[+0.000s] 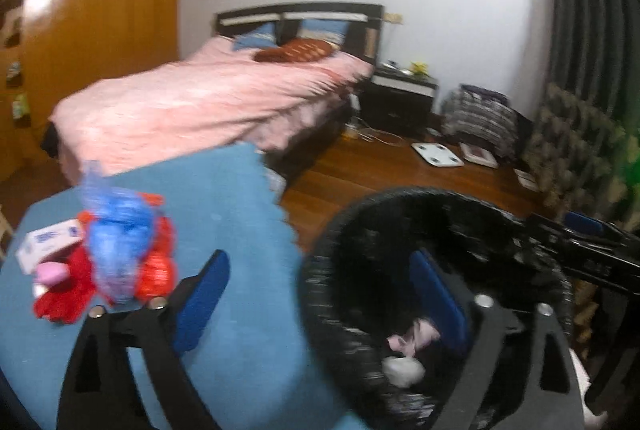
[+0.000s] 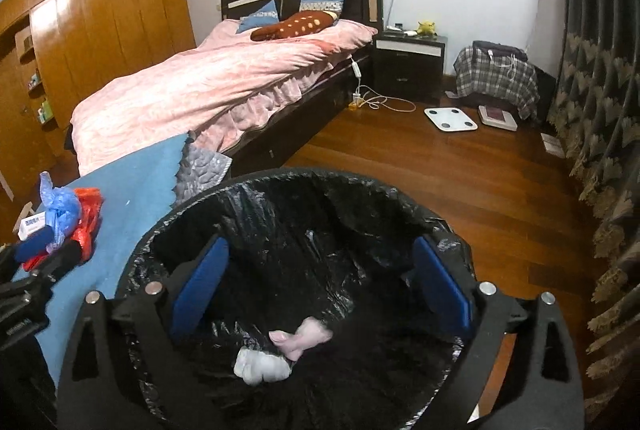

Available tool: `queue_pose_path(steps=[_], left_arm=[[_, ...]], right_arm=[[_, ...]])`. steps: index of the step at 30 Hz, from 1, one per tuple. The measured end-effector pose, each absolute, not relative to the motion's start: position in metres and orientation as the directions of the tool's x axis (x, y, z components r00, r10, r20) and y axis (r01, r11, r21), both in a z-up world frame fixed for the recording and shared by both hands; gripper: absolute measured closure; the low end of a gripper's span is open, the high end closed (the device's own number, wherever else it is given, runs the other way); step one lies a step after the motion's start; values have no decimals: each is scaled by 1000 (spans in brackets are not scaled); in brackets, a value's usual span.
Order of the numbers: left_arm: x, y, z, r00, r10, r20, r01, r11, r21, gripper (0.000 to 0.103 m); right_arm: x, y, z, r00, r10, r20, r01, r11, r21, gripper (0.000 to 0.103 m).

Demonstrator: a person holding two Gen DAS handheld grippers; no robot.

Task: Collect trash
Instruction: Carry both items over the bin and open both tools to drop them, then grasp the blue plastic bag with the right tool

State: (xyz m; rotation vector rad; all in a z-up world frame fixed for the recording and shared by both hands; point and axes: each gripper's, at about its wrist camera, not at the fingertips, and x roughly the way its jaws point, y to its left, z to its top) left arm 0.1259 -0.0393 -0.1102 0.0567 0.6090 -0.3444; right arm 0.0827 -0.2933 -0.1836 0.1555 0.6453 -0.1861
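Both jaws wide apart, holding nothing: my right gripper (image 2: 322, 284) and left gripper (image 1: 320, 294).
Right hangs over black-lined round bin (image 2: 256, 186); left straddles its rim, beside crumpled blue plastic bag (image 1: 120, 242) on blue cloth (image 1: 224, 198).

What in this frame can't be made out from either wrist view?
- Text on the white box: too small in the right view, blurred in the left.
- Trash pile: left view motion-blurred; in the right view the left gripper covers part.
- Bin bottom: the right gripper hides part.
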Motion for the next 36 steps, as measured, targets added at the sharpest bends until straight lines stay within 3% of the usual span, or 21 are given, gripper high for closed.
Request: queue_pose_path(steps=[22,36], left_arm=[[140,138,-118,840,115,-530,-114,993,36,7],[156,201,-121,834,208,-512,-223,974,31,7]], right_arm=[[180,-110,-172,788,194,-584,-161,981,109,8],[233,-6,-184,714,324,-621,-336,936,102,8]])
